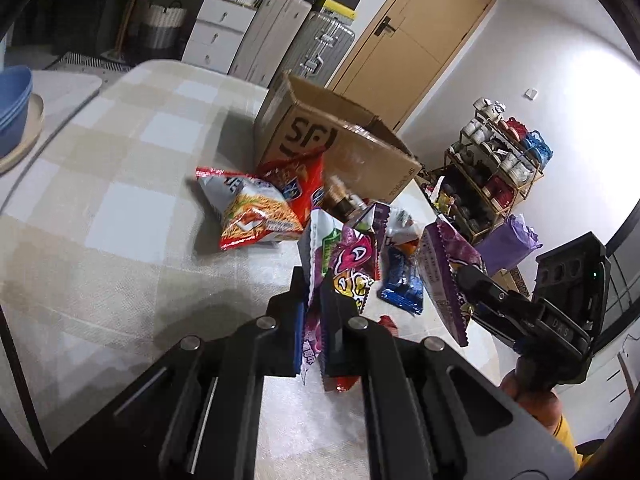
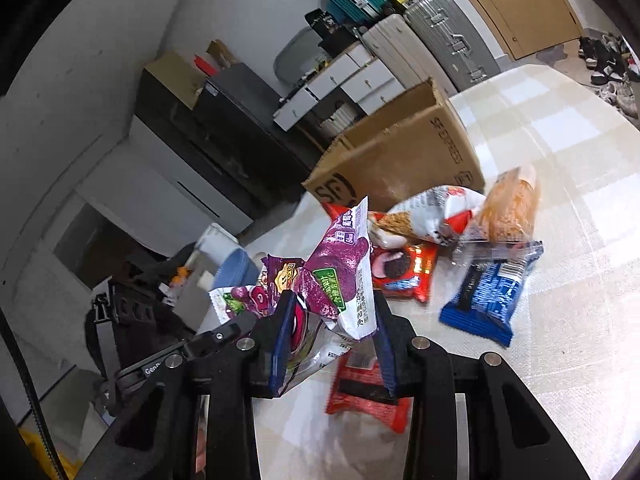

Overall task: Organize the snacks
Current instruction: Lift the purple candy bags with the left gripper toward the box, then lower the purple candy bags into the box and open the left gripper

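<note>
Both grippers are clamped on purple snack packs, lifted over the checked table (image 1: pixel 120 200). The left gripper (image 1: pixel 316 320) pinches a purple pack (image 1: pixel 344 264) standing on edge, long axis pointing away from the camera; its lower end is hidden between the fingers. The right gripper (image 2: pixel 332 344) squeezes a crumpled purple bag (image 2: pixel 340 276), top corner up. The blue pack (image 2: pixel 488 292) and orange bag (image 2: pixel 508 208) are motion-blurred. The box (image 1: pixel 340 140) sits behind the pile.

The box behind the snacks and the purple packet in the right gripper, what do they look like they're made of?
Box: brown corrugated cardboard, matte, with printed black lettering and folded flaps. Purple packet: seemingly thin plastic film, glossy, crinkled, with a serrated sealed edge, pinched in the right gripper.
</note>
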Tool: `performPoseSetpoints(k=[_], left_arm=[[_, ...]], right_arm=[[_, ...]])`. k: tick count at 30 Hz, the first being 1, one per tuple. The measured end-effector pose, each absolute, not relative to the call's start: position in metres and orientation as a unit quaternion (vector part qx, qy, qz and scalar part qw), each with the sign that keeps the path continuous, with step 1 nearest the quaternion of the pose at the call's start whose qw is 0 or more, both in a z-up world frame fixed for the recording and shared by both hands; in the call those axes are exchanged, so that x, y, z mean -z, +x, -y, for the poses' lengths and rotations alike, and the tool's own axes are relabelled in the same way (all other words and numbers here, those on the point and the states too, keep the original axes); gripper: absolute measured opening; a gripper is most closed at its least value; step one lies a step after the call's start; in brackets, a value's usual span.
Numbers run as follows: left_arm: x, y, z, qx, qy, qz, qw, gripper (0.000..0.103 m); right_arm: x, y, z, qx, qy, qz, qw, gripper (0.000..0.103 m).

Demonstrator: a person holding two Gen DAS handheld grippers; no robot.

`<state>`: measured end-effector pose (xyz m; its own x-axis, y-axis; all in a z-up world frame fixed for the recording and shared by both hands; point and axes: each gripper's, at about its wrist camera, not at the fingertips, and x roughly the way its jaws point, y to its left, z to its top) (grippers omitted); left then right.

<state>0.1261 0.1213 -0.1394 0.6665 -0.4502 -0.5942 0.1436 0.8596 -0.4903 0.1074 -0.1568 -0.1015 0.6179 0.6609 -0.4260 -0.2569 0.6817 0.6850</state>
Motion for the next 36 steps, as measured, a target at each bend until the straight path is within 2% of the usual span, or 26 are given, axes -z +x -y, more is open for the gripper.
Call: performPoseSetpoints(k=[8, 19, 24, 36], left_arm=[[0.102, 0.1, -0.119, 0.169, -0.189, -0.341, 0.905, 0.003], [0.035, 0.093, -0.109, 0.157, -0.131, -0.288, 0.936, 0.003], [0.007, 0.11, -0.107, 0.159, -0.117, -0.273, 0.941, 0.003], [-0.033, 0.199, -0.097, 0.17, -0.104, -0.278, 0.94, 0.003]], right_arm=[[0.073, 0.089, 0.156, -0.277, 0.277, -0.324, 0.861, 0.037], [0.003, 0.094, 0.156, -0.294, 0.221, -0.289, 0.884, 0.037], [-0.027, 0.115, 0.158, -0.298, 0.208, -0.276, 0.89, 0.037], [-0.03, 0.204, 0.156, -0.293, 0.21, -0.3, 0.883, 0.037]])
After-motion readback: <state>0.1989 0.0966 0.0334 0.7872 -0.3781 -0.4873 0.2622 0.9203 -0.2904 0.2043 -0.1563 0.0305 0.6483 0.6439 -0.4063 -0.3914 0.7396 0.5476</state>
